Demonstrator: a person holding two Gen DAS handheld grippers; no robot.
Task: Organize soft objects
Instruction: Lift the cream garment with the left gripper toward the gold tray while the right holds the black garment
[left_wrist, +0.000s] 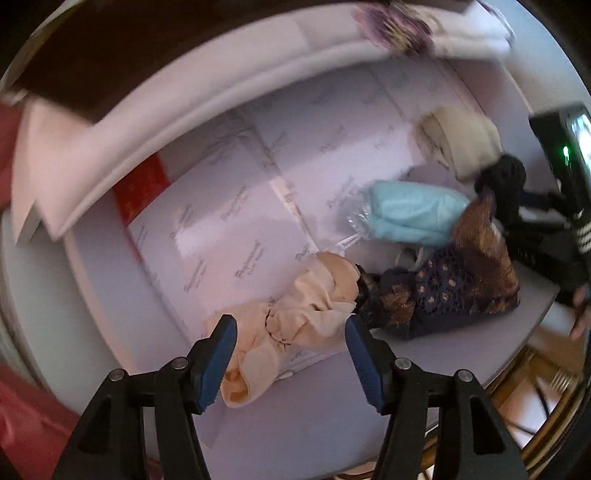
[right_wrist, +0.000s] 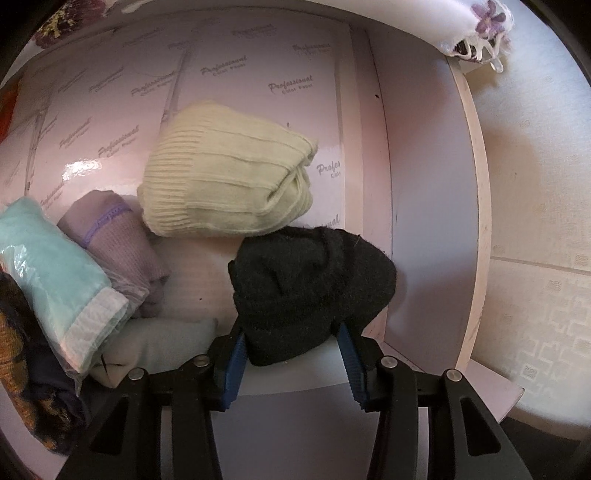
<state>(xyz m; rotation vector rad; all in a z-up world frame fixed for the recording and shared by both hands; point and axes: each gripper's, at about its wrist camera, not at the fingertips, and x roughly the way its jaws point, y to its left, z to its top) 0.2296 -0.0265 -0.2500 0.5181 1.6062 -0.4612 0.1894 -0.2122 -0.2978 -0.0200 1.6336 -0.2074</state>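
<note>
In the left wrist view my left gripper (left_wrist: 290, 360) is open just above a crumpled peach cloth (left_wrist: 295, 317) on the shelf floor. Beyond it lie a dark brown-and-navy patterned cloth (left_wrist: 454, 284), a bagged light blue cloth (left_wrist: 413, 214), a cream knit hat (left_wrist: 461, 140) and a black knit hat (left_wrist: 502, 177). In the right wrist view my right gripper (right_wrist: 291, 365) is shut on the black knit hat (right_wrist: 310, 288), in front of the cream hat (right_wrist: 229, 173). To the left lie a lilac cloth (right_wrist: 122, 243) and the blue bagged cloth (right_wrist: 55, 273).
The shelf (right_wrist: 424, 221) is lined with pink printed paper (left_wrist: 229, 206). A white cloth with purple flowers (right_wrist: 476, 26) hangs over the shelf top. A grey folded cloth (right_wrist: 155, 343) lies near my right gripper. A tiled wall (right_wrist: 535, 221) is at right.
</note>
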